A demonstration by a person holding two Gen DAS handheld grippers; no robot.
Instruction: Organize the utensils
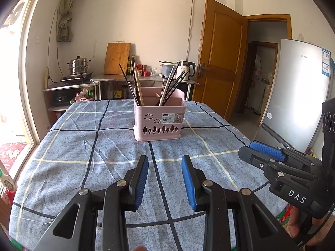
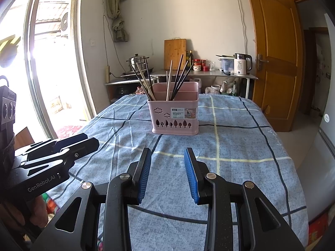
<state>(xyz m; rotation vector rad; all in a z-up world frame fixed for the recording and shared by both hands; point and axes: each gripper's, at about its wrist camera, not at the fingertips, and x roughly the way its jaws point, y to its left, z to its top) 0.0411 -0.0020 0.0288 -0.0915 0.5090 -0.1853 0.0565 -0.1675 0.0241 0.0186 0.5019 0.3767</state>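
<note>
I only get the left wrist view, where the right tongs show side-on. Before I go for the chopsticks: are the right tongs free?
Observer: Yes. The right tongs stand open, with only tablecloth showing between their blue pads.
Operator: How do my left tongs look from outside?
Observer: The left tongs hang over the cloth's left side, pointing toward the pink basket and well short of it.
Operator: And the grip on that tool?
Observer: A hand wraps its handle at the lower left.
</note>
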